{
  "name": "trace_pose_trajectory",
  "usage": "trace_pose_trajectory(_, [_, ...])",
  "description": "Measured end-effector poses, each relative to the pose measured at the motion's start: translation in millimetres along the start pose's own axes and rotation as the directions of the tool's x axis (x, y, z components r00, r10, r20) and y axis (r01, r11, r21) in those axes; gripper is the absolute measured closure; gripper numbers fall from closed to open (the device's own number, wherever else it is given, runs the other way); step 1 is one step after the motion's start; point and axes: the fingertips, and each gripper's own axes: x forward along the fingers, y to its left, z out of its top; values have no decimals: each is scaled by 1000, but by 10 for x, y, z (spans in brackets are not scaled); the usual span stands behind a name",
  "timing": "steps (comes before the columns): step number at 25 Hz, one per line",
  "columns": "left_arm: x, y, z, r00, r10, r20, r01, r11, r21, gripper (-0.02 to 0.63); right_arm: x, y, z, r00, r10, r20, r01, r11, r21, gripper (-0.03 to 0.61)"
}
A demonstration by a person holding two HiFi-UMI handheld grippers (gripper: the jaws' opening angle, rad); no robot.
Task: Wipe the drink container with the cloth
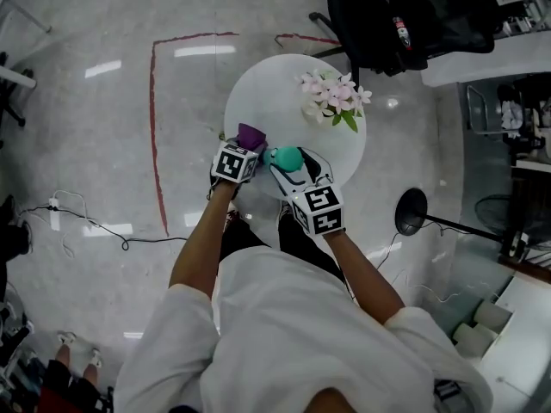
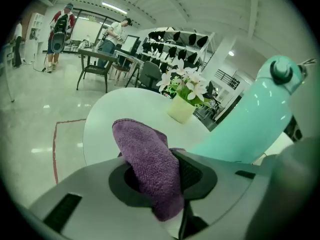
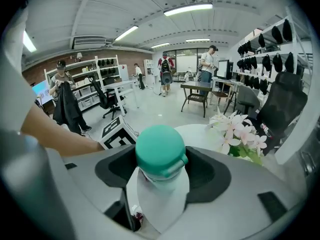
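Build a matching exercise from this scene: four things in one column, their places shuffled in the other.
1 cloth
2 drink container
3 flowers
4 black chair

A on the round table
B in the right gripper
C on the floor beyond the table
D in the left gripper

Pairs: 1-D, 2-B, 3-A, 4-C.

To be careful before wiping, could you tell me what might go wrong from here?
1. The right gripper holds the teal bottle tilted near the edge of the table; cloth pressure could twist it loose and drop it.
2. The left gripper pinches just a bunch of the purple cloth; rubbing might drag it out.
3. The flower pot stands close behind; a wide stroke could tip it.
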Motion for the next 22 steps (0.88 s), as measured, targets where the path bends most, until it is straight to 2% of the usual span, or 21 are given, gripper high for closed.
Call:
trace_pose_trajectory(4, [13, 14, -16, 1000, 16, -10, -16, 1000, -4, 492, 24, -4, -77, 998, 36, -54, -36, 999, 1, 262])
trace_pose_trajectory(5, [-11, 8, -10, 999, 32, -2, -32, 999, 1, 492, 24, 9, -111, 996, 58, -74, -59, 998, -12, 243])
trace_pose_trajectory(7, [-111, 10, 3, 997, 75, 32, -74, 997, -15, 491, -13, 43, -126, 991, 111, -81, -114, 992, -43, 199])
trace_pose_trajectory(9, [-289, 39, 34, 988, 128, 84, -122, 990, -66, 491, -76, 50, -78, 983, 171, -61, -176, 980, -91, 192])
trace_pose_trajectory(12, [-632, 3, 61, 969, 192, 155, -170, 975, -145, 491, -203, 22, -58, 957, 282, -71, -291, 934, -206, 184])
trace_pose_trajectory(14, [-833, -120, 79, 957, 216, 192, -183, 967, -176, 491, -323, -38, -64, 930, 351, -105, -366, 879, -304, 178])
trace_pose_trajectory(16, [-1009, -278, 103, 944, 243, 224, -202, 960, -194, 491, -433, -106, -47, 896, 419, -151, -442, 797, -412, 176])
trace_pose_trajectory(17, [-1111, -344, 109, 933, 268, 238, -222, 953, -205, 491, -461, -114, -26, 870, 460, -177, -485, 740, -466, 176])
trace_pose_trajectory(18, [-1223, -398, 106, 920, 300, 253, -248, 944, -218, 491, -465, -102, -5, 839, 504, -206, -529, 668, -523, 176])
trace_pose_trajectory(20, [-1416, -528, 92, 889, 358, 284, -293, 923, -248, 491, -467, -63, -13, 768, 575, -282, -598, 486, -638, 176])
trace_pose_trajectory(22, [-1548, -709, 90, 864, 393, 316, -316, 910, -269, 491, -499, -50, -86, 701, 594, -395, -637, 272, -721, 176])
